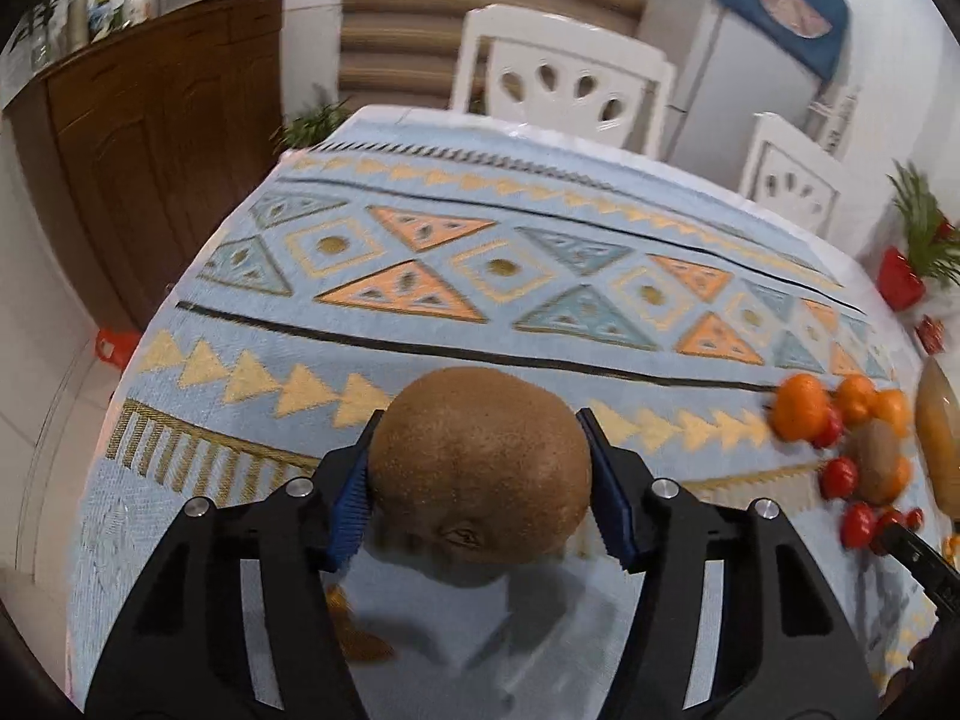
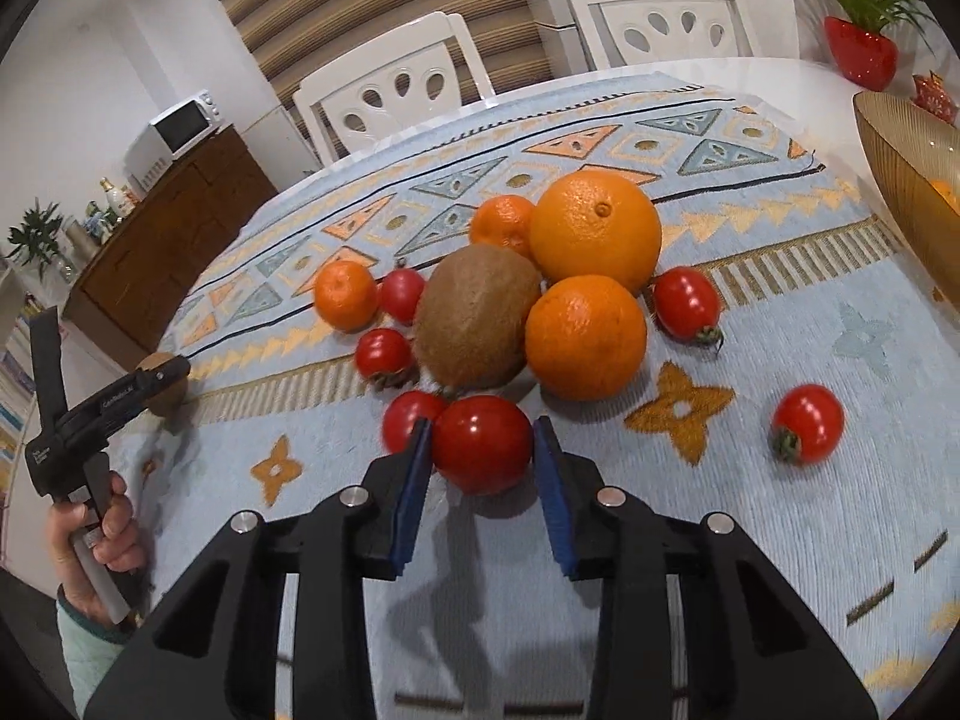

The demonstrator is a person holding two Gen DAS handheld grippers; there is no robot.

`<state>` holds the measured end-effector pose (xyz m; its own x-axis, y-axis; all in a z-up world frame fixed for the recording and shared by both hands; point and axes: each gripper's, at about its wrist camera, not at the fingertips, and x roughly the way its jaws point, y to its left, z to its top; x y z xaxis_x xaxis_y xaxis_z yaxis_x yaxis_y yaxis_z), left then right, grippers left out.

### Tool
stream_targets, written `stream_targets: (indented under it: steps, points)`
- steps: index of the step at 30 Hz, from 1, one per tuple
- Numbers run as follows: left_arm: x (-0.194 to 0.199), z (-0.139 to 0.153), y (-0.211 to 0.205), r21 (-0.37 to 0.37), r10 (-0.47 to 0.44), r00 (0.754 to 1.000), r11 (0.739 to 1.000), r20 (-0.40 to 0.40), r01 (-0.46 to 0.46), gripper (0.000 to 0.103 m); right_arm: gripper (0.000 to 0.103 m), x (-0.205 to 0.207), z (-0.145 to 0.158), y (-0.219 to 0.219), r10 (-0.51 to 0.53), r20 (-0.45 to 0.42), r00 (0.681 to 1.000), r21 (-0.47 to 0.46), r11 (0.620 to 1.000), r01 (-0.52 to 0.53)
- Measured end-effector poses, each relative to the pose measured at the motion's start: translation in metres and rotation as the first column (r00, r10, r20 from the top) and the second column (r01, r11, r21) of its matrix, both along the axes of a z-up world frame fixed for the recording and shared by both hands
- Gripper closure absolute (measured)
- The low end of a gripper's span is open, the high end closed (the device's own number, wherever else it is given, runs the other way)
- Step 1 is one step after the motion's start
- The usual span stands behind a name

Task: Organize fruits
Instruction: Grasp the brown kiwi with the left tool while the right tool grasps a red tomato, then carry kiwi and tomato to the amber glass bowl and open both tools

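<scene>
In the left wrist view my left gripper (image 1: 480, 420) is shut on a brown kiwi (image 1: 480, 462), held a little above the patterned tablecloth (image 1: 420, 252). In the right wrist view that gripper (image 2: 162, 381) shows at far left, gripped by a hand (image 2: 102, 528). My right gripper (image 2: 483, 426) is shut on a red tomato (image 2: 482, 441), its blue pads (image 2: 414, 480) against both sides. Just beyond lies a pile: a second kiwi (image 2: 477, 318), a large orange (image 2: 594, 234), a smaller orange (image 2: 585, 336), two mandarins (image 2: 346, 294) and several tomatoes (image 2: 807, 426).
An amber ribbed bowl (image 2: 900, 180) stands at the table's right edge with something orange inside. A red vase with a plant (image 2: 861, 54) is behind it. Two white chairs (image 2: 390, 84) stand at the far side. A wooden cabinet (image 1: 162, 138) is off to the left.
</scene>
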<state>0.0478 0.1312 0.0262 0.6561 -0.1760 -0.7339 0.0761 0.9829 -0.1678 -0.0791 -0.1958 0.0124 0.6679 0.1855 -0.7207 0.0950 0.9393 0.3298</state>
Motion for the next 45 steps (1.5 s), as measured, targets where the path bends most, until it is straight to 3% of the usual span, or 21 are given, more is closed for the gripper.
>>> stream_targets:
  steps: [7,10,14,20,24,25,28,33,35,40,45]
  points:
    - [-0.035,0.045,-0.047,0.003,-0.121,0.989,0.993,0.086,0.121,0.042,0.07,-0.022,0.021,-0.012,-0.005,0.049,0.999,0.019,1.0,0.004]
    - [-0.048,0.064,-0.078,0.065,-0.161,0.98,0.986,0.12,0.154,0.042,0.07,-0.032,0.034,-0.026,-0.024,0.073,0.997,0.044,0.999,0.021]
    - [-0.062,0.089,-0.115,0.028,-0.252,0.956,0.968,0.153,0.251,0.042,0.07,-0.053,0.062,-0.062,-0.094,0.142,0.985,0.055,0.995,0.087]
    - [-0.08,0.116,-0.193,-0.003,-0.393,0.9,0.916,0.187,0.401,0.042,0.07,-0.084,0.098,-0.131,-0.228,0.215,0.95,0.067,0.973,0.219]
    - [-0.086,0.125,-0.259,-0.049,-0.501,0.847,0.855,0.179,0.516,0.042,0.07,-0.108,0.117,-0.181,-0.329,0.253,0.91,0.063,0.944,0.324]
    - [-0.086,0.125,-0.272,-0.076,-0.526,0.833,0.836,0.171,0.544,0.042,0.07,-0.112,0.119,-0.191,-0.351,0.26,0.9,0.066,0.936,0.346]
    - [-0.083,0.122,-0.321,-0.216,-0.623,0.77,0.74,0.138,0.637,0.042,0.07,-0.129,0.124,-0.23,-0.43,0.281,0.858,0.089,0.902,0.423]
    - [-0.092,0.105,-0.402,-0.193,-0.698,0.707,0.683,0.112,0.705,0.042,0.069,-0.134,0.11,-0.275,-0.49,0.221,0.843,0.079,0.871,0.486]
    - [-0.093,0.09,-0.424,-0.199,-0.714,0.694,0.67,0.091,0.715,0.042,0.07,-0.131,0.095,-0.288,-0.502,0.169,0.848,0.087,0.865,0.495]
    - [-0.092,0.055,-0.468,-0.196,-0.728,0.685,0.669,0.02,0.717,0.042,0.069,-0.117,0.058,-0.309,-0.507,0.075,0.859,0.092,0.861,0.5]
    - [-0.091,0.036,-0.492,-0.202,-0.751,0.66,0.65,-0.019,0.733,0.042,0.069,-0.109,0.047,-0.313,-0.505,0.039,0.862,0.047,0.863,0.503]
